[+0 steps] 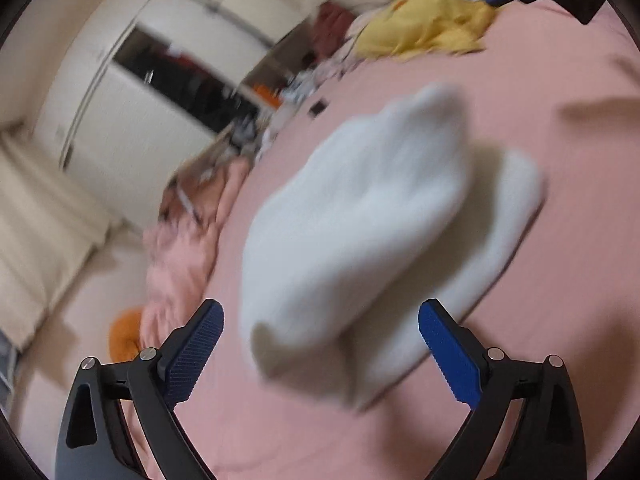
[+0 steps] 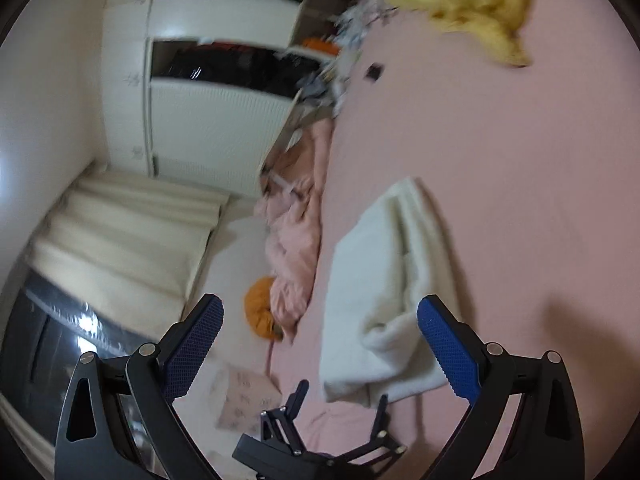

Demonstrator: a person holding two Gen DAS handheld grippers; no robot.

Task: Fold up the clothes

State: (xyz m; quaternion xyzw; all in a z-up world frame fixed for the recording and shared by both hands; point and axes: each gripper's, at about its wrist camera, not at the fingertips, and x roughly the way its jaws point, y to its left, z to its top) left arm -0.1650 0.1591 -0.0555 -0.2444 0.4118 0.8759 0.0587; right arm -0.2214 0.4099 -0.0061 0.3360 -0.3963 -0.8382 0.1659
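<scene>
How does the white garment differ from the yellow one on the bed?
The white garment is folded into a compact block with fairly straight edges; the yellow garment is a crumpled, unfolded heap. The white one lies right in front of both open grippers, left and right; the yellow one sits at the far end of the bed. Both rest on the pink sheet, and neither is gripped.
</scene>
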